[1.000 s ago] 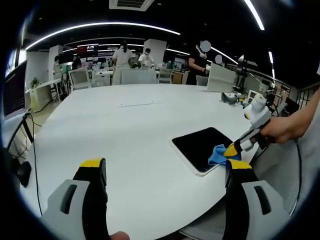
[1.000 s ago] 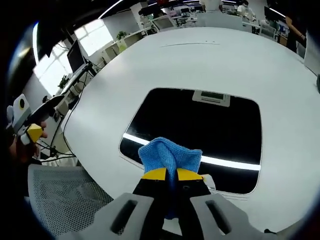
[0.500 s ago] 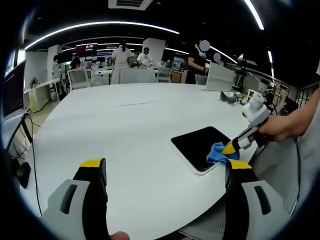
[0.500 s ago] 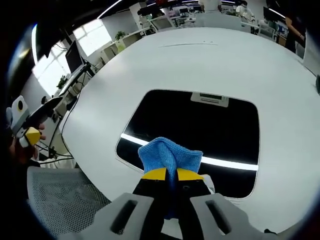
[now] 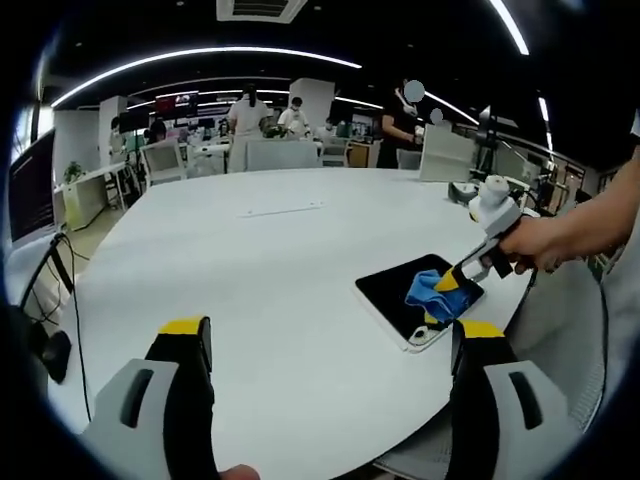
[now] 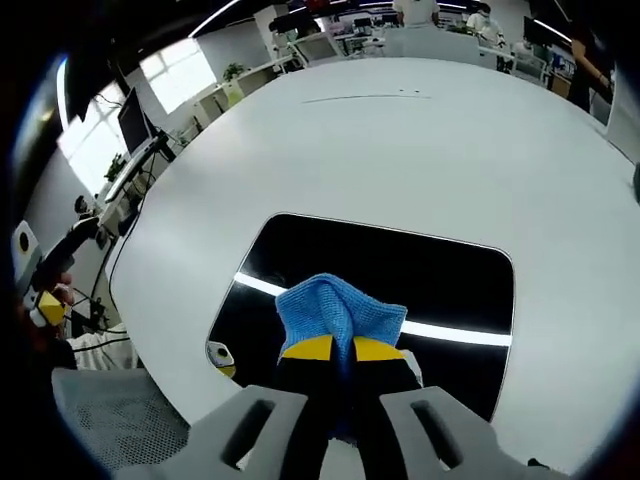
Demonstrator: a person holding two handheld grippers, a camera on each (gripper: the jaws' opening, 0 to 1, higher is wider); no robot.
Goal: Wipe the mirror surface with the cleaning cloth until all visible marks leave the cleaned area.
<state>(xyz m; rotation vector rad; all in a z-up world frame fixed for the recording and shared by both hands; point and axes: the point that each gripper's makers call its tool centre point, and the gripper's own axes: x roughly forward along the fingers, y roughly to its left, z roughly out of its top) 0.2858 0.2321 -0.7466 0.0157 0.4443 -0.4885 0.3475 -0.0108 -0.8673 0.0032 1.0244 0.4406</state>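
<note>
Pinching a bunched blue cloth [image 6: 340, 310] between its closed jaws, the right tool [image 6: 334, 350] presses the wad down onto the mirror [image 6: 400, 275] — a flat dark rectangle with rounded corners lying on the white tabletop [image 6: 400, 140], near the edge closest to the person. In the left gripper view the same cloth [image 5: 428, 291] sits on the near half of the mirror [image 5: 400, 292], with a hand [image 5: 545, 240] behind it. The left tool [image 5: 325, 345] hangs well apart to the left with its jaws spread wide and nothing between them.

The cloth looks soft and light, so it should fold and drag easily — gripping it by a gathered middle, as here, seems sound. The mirror is likely stiff, slick and breakable; it may slide on the smooth tabletop under a hard stroke, so gentle downward pressure is probably wise. I cannot make out any marks on the glass.
</note>
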